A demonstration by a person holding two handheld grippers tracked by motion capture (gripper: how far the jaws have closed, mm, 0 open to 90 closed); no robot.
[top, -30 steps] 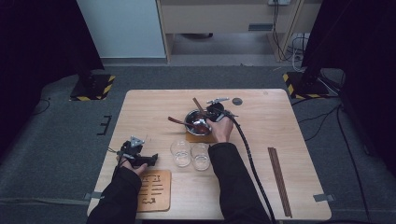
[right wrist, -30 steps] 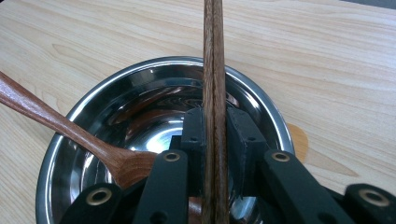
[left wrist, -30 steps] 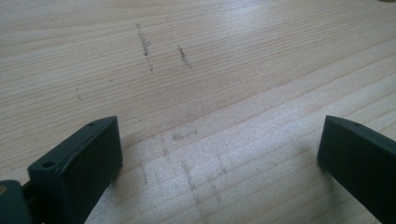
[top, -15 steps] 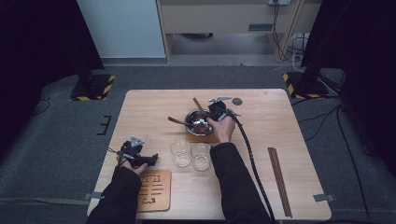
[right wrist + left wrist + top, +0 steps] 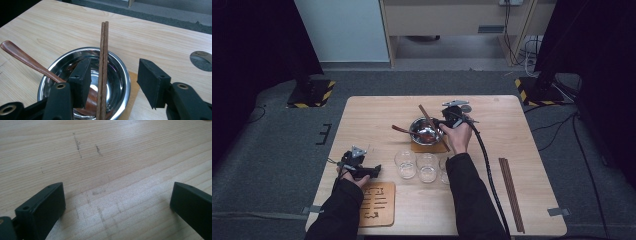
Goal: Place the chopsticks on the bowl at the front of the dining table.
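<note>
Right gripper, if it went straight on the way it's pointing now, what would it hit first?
Most likely the pair of wooden chopsticks resting across the steel bowl: they stand between the right gripper's jaws, which have just been opening and don't press them. Depth is hard to judge; the bowl follows.

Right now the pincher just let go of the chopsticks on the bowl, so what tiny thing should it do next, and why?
Probably lift the right gripper straight up and back. Its jaws have just been opening, and the chopsticks stand between them untouched, resting across the steel bowl beside the wooden spoon. A sideways move could knock the chopsticks off the rim.
</note>
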